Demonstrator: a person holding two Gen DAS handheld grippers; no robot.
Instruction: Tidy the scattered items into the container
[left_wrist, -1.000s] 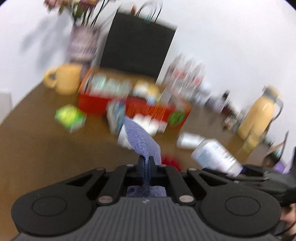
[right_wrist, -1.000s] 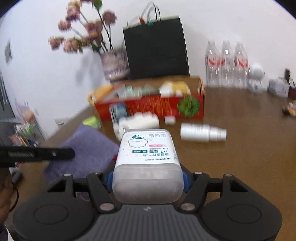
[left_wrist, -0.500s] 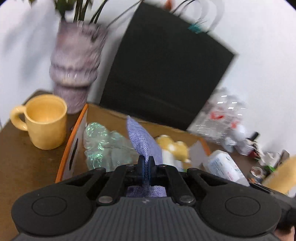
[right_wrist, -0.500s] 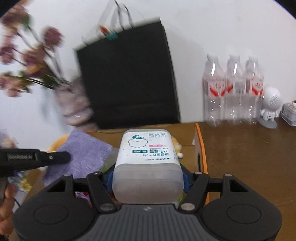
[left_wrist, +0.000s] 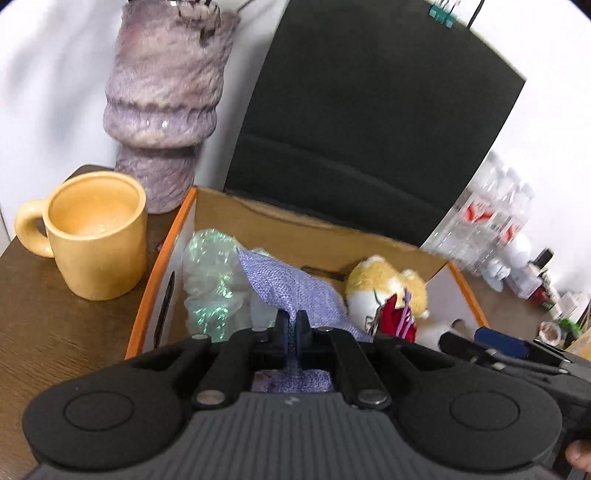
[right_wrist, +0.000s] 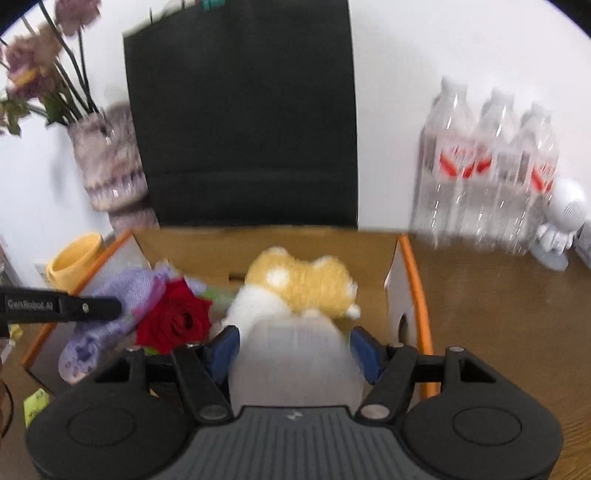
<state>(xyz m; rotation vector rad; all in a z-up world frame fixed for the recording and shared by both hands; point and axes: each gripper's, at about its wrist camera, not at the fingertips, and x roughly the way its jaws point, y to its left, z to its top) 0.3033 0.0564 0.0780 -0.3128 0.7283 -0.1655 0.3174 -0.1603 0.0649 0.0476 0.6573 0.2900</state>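
Both hands are hovering over the open box (left_wrist: 146, 295), so two deliveries are coming to their end together. The left gripper (left_wrist: 291, 321) is pinching a purple cloth (left_wrist: 295, 288) tightly between its fingers. The cloth is hanging above the inside of the box, over a shiny wrapper (left_wrist: 210, 273), and is not yet released.

The right gripper (right_wrist: 293, 343) is carrying a white plastic tub (right_wrist: 295, 362) above the box's near right corner. Its fingers have just been opening, with the tub between them. A sliver of gap is showing on each side, so the pads seem to be no longer pressing, and the blurred tub is probably dropping.

A plush toy (right_wrist: 299, 284) and a red rose (right_wrist: 173, 321) are already lying inside, so the tidying looks well along. Letting go of the cloth is what is left here.

A small green thing (right_wrist: 35, 402) is lying on the bench (right_wrist: 498, 314) beside the box and may need collecting. The near part of the bench is not showing, so I cannot tell what else is waiting.
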